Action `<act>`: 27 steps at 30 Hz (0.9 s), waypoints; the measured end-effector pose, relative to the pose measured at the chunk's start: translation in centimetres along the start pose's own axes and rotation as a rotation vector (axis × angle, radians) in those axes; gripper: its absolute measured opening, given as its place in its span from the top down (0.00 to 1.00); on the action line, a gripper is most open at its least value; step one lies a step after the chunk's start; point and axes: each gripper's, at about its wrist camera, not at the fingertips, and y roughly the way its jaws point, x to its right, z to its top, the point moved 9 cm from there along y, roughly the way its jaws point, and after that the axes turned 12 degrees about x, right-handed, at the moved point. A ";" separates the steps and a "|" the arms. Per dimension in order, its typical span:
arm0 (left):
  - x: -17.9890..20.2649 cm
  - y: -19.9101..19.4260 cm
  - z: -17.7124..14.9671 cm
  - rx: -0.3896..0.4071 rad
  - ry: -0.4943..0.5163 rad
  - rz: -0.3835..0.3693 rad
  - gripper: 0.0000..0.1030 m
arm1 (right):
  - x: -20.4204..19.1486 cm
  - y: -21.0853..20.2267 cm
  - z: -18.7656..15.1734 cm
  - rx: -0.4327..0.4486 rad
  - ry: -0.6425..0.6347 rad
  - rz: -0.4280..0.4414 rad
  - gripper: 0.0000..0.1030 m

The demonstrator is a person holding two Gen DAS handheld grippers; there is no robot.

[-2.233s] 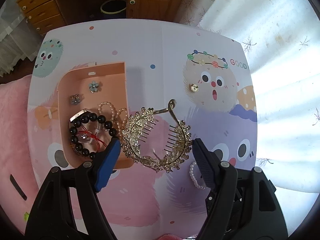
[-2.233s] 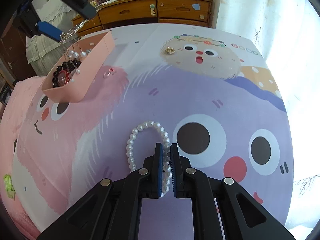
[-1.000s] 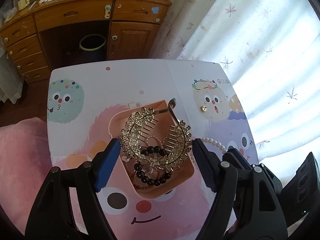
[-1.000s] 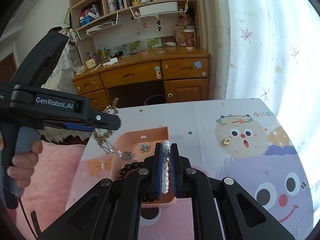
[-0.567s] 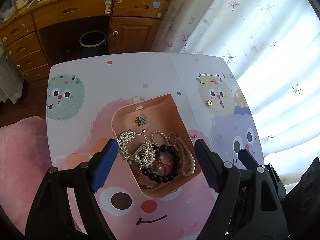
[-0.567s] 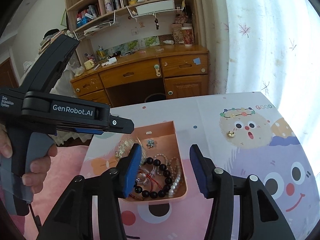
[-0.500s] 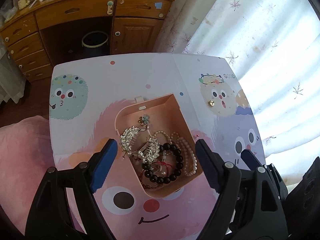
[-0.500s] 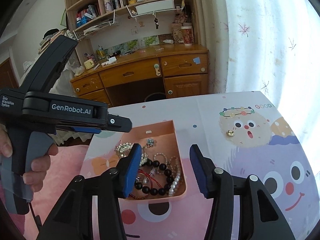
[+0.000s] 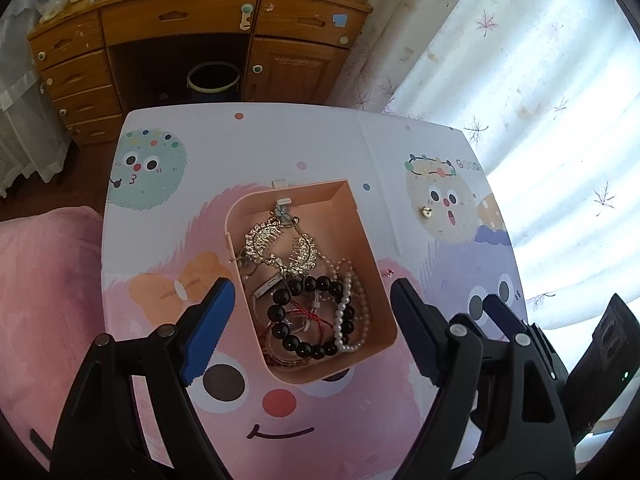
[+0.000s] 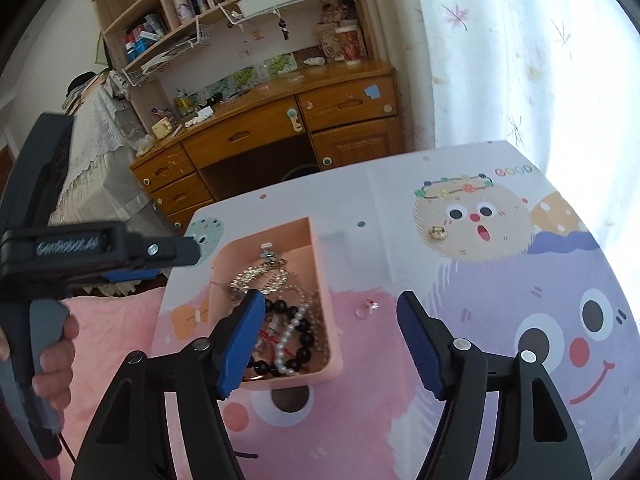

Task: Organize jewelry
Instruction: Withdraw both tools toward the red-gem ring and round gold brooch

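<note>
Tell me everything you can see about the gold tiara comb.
The gold tiara comb is an ornate, shiny, metal-looking arc with comb teeth inside the curve. It lies flat in the far half of the pink box, free of both grippers. Its near edge touches the black bead bracelet; a small flower piece sits at its far end.

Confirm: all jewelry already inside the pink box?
No: a small gold piece and a clear ring lie on the mat outside the pink box.

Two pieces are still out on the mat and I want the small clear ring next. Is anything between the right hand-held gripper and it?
Nothing visible blocks it. The right hand-held gripper hangs open above the mat, and the clear ring lies on bare mat just right of the pink tray. The gold earring lies farther off.
</note>
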 end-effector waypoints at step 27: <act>16.6 3.5 -6.3 0.170 -0.130 0.231 0.24 | 17.5 4.1 11.1 -0.102 -0.029 0.113 0.19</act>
